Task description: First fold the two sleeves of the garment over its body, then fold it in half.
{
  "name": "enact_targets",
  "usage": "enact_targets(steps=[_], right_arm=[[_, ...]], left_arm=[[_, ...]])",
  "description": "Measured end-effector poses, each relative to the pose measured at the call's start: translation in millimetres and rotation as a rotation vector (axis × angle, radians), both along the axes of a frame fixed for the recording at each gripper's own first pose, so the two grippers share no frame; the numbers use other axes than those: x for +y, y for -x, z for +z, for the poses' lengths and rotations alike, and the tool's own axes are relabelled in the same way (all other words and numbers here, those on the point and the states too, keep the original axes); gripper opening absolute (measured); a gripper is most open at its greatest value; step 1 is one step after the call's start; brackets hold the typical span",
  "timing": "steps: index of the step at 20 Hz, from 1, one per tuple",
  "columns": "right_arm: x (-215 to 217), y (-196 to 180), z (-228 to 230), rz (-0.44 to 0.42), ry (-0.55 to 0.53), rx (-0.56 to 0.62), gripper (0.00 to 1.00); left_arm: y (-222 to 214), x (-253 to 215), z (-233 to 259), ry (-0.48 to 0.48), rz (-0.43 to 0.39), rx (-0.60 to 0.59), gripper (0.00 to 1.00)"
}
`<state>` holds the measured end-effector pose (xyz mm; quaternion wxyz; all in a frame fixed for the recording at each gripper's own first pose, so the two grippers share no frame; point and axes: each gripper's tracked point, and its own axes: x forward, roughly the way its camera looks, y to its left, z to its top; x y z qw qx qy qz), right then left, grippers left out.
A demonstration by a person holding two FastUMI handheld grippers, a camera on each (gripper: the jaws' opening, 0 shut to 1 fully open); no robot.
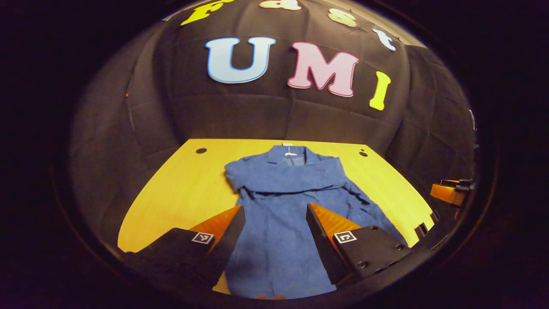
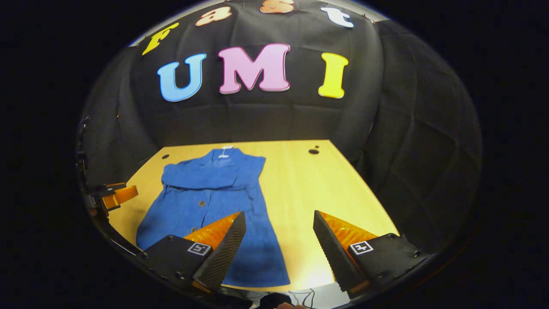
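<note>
With both sleeves lying across the blue jacket point(image 1: 279, 206) on the yellow table point(image 1: 180, 189), bring your spread-jawed left gripper point(image 1: 274, 227) and right gripper point(image 2: 279, 236) to the hem corners, pinch together, and fold toward the collar point(image 1: 288, 153).

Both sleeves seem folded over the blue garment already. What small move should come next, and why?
Probably lower both open grippers to the hem nearest the cameras. The blue garment lies flat on the yellow table, sleeves crossed over its chest, so only the halving remains. The left gripper hovers over the hem; the right gripper is off its edge.
</note>
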<state>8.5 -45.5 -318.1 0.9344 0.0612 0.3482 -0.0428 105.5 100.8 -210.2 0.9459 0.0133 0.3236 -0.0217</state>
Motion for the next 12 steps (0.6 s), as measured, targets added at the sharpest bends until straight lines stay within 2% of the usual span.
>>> enact_targets(steps=[1, 2, 9, 12], right_arm=[[4.8, 6.2, -13.6, 0.010, -0.017, 0.046, 0.92], [10.1, 16.1, -27.3, 0.020, -0.038, 0.104, 1.00], [21.4, 59.4, -96.6, 0.007, -0.107, 0.389, 1.00], [19.1, 71.9, -111.4, 0.015, -0.086, 0.449, 1.00]], left_arm=[[11.9, 12.8, -12.1, 0.007, 0.030, 0.028, 0.84], [25.1, 23.1, -22.9, 0.009, 0.059, 0.060, 0.84], [69.9, 49.7, -87.2, 0.079, 0.128, 0.270, 0.85], [81.1, 65.3, -104.4, 0.027, 0.159, 0.348, 0.85]])
